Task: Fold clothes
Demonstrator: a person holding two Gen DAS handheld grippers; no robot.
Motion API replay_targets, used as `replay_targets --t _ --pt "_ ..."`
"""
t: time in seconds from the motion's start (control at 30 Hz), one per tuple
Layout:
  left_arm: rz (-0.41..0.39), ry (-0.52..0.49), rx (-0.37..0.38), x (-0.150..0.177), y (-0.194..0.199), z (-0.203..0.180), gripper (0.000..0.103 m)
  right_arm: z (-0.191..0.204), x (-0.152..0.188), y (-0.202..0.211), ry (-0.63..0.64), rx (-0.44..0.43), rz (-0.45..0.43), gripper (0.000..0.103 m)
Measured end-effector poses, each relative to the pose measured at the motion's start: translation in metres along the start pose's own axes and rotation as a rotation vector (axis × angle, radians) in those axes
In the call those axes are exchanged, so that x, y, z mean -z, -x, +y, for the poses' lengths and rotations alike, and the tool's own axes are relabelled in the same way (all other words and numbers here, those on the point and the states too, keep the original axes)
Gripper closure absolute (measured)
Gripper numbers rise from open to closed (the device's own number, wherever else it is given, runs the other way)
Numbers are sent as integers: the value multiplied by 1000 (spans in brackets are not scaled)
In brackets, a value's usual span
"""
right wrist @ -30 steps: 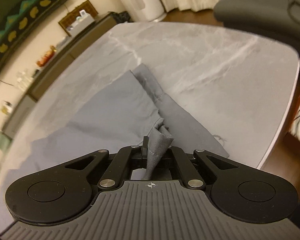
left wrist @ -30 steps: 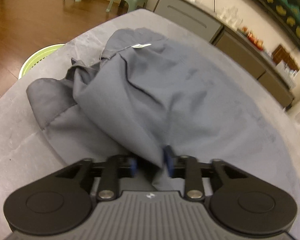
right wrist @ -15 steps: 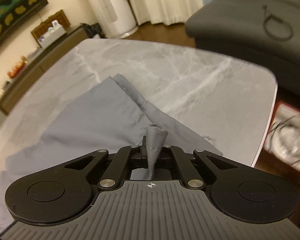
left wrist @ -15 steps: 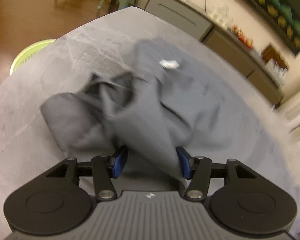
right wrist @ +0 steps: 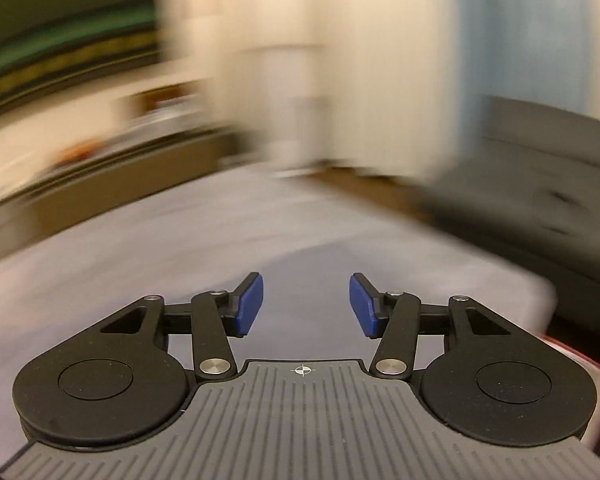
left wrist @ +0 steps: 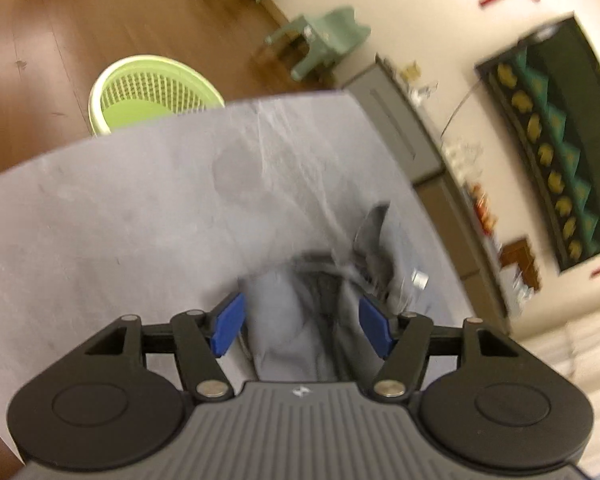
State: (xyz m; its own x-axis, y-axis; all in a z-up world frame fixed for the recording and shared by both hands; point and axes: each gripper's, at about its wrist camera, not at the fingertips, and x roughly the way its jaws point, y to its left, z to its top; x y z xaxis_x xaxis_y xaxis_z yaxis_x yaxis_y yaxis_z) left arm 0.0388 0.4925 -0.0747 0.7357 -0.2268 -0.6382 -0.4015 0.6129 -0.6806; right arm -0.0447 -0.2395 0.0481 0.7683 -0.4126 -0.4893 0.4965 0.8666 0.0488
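A grey garment [left wrist: 300, 320] lies bunched on the grey marble table [left wrist: 140, 208], just beyond and between the blue pads of my left gripper [left wrist: 300, 322]. The left gripper is open and holds nothing; its pads stand wide apart above the cloth. A small white tag [left wrist: 419, 279] shows on the garment at the right. My right gripper [right wrist: 306, 304] is open and empty. A dark patch of grey cloth [right wrist: 306, 276] lies on the table [right wrist: 120, 256] under it. The right wrist view is badly blurred.
A lime green laundry basket [left wrist: 152, 92] stands on the wood floor beyond the table's far edge. Green chairs [left wrist: 324, 40] and a grey sideboard [left wrist: 404, 128] line the wall. A dark sofa [right wrist: 540, 184] stands beyond the table's right edge.
Both grippers have opened and let go of the garment. Both have lifted and swung away fast. The garment now lies in a smaller bunch under the left gripper.
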Motion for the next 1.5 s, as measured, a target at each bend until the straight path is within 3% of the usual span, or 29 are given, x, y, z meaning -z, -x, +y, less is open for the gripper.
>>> replay_targets --t 0.1,0.23,0.4,0.5,0.57,0.6,0.63,0.67,0.73,0.83,0.93,1.03,1.1,1.13,1.17,1.2,1.23,1.27,1.33,1.4,1.5 --pt "2 -1 -3 5 -5 -1 39 103 22 25 193 -279 58 47" --pt "-11 105 64 -6 -12 27 40 241 48 75 469 -597 42 31" --pt "-3 145 166 -19 -18 41 39 393 76 136 759 -879 -71 18" --pt "-2 156 229 -26 -22 46 36 472 101 152 918 -980 -99 15" --pt "-3 141 250 -30 -26 44 35 513 118 148 996 -980 -88 19" --pt "-4 131 260 -31 -28 42 35 533 126 141 1038 -969 -58 33" --pt "-8 118 267 -32 -29 40 35 546 132 131 1077 -951 -6 75" --pt "-15 102 279 -33 -28 38 35 552 133 123 1069 -926 30 95" --pt "-44 69 312 -36 -25 33 35 551 125 113 997 -907 60 100" --pt "-93 19 378 -42 -17 24 28 514 107 127 825 -1002 -12 101" --pt "-55 -53 413 -44 -26 8 24 483 106 134 735 -1085 -121 101" --pt "-17 -154 436 -38 -34 -11 20 474 108 127 709 -1065 -131 101" --pt "-16 -220 383 -32 -40 -21 19 479 109 120 707 -1059 -95 101" --pt "-8 -228 348 -32 -45 -23 19 485 110 116 724 -1067 -56 96" --pt "4 -211 324 -33 -50 -20 19 492 110 112 743 -1076 -13 93" --pt "16 -176 310 -34 -54 -15 20 495 110 115 754 -1075 -18 83" --pt "23 -132 302 -36 -57 -8 21 498 110 119 763 -1073 -32 63" --pt "16 -63 311 -39 -57 3 21 502 108 125 772 -1065 -53 56" --pt "-13 82 348 -44 -53 27 21 517 95 130 749 -1032 -75 52" --pt "-58 196 388 -48 -45 50 21 547 77 129 756 -1002 -7 50" --pt "-95 224 391 -48 -39 59 21 606 67 122 873 -905 97 41"
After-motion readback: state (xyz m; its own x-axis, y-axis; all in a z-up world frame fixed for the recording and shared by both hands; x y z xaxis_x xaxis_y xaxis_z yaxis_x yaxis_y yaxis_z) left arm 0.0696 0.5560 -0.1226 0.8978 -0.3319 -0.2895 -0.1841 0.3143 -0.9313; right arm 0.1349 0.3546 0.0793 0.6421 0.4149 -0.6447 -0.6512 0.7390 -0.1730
